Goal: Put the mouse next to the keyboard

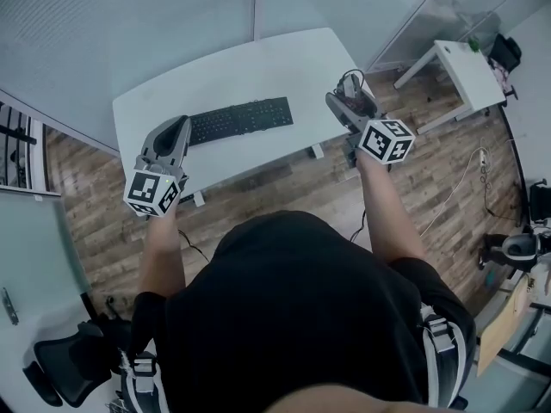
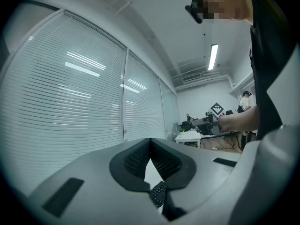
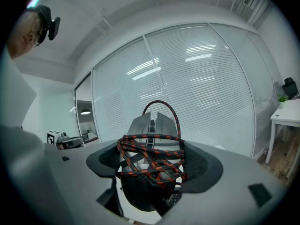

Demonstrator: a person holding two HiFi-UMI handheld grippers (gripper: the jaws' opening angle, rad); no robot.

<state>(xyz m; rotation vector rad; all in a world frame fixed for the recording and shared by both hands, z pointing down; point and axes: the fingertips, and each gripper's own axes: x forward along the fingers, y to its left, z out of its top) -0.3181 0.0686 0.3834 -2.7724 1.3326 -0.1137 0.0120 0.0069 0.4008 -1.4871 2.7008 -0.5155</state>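
A black keyboard [image 1: 237, 120] lies across the middle of the white table [image 1: 284, 63]. Out past the table's right end, my right gripper [image 1: 348, 100] is shut on a grey mouse [image 1: 351, 84]. The right gripper view shows the mouse [image 3: 154, 125] upright between the jaws, with its red-and-black braided cord [image 3: 151, 157] wound around it. My left gripper [image 1: 176, 129] hovers at the keyboard's left end. It is shut and holds nothing. Below its closed pads [image 2: 136, 158] a corner of the keyboard [image 2: 158, 193] shows.
A second white desk [image 1: 456, 67] stands on the wooden floor at the far right, with a loose cable [image 1: 465, 179] nearby. An office chair [image 1: 60, 360] sits at the lower left. Glass walls with blinds [image 3: 206, 88] run behind the table.
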